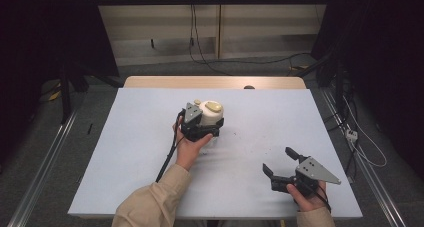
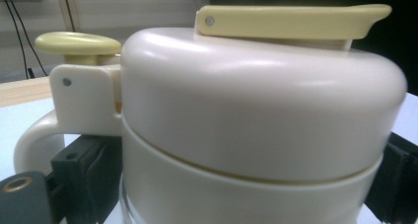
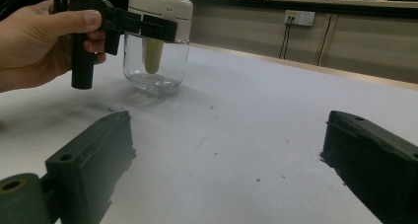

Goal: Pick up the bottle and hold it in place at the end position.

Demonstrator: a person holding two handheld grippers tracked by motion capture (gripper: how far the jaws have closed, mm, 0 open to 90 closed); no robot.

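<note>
mid-table, left hand-held gripper [image 1: 204, 132] apparently clamping cream-lidded jar [image 1: 212, 113], right hand-held gripper [image 1: 278, 163] agape

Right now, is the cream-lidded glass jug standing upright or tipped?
Upright: the cream-lidded glass jug stands with its clear base flat on the grey table, the left gripper's jaws clamped around its lid.

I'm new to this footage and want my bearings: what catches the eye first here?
The cream-lidded glass jug stands near the middle of the pale blue table, with the left gripper clamped around its cream top. The right gripper rests near the table's front right corner, jaws wide open with nothing between them.
</note>
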